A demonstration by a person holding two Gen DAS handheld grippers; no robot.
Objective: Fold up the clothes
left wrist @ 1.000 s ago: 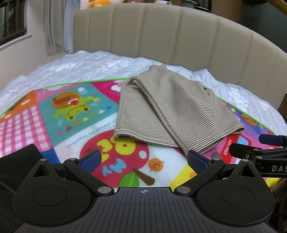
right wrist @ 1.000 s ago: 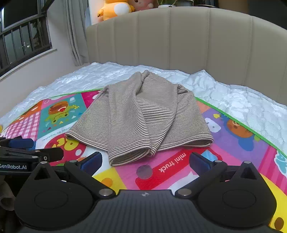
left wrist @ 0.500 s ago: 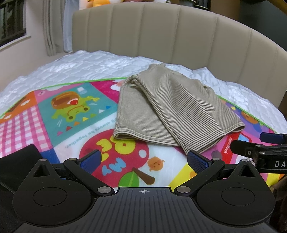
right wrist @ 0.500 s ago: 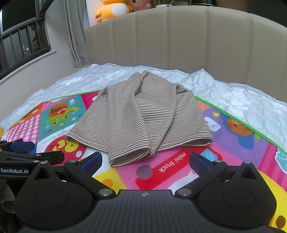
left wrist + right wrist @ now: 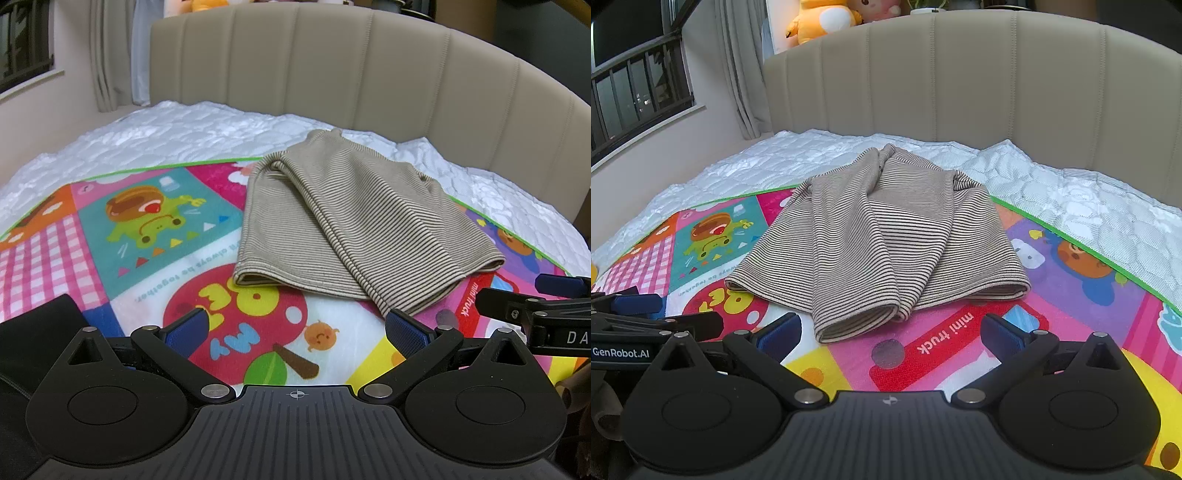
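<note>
- Left wrist view: my left gripper is spread wide, blue pads far apart, nothing between them. It sits low over the cartoon play mat.
- Same view: the striped beige garment lies folded on the mat, ahead and a bit right of the gripper. Sleeves are tucked in over the body; the hem end faces me, and the near corner lies just beside my right pad. No contact that I can see.
- Same view: my right gripper pokes in at the right edge, near the garment's right hem corner. I can't tell its opening from here.
- Same view: black fabric at lower left, white quilted bedspread and beige padded headboard behind.
- Right wrist view: my right gripper is also wide open and holding nothing. The garment lies straight ahead, its nearest fold reaching almost between the pads, apart from both.
- Same view: my left gripper shows at the left edge, near the garment's left hem corner.
- Same view: plush toys sit on top of the headboard, curtain and window at left.
</note>
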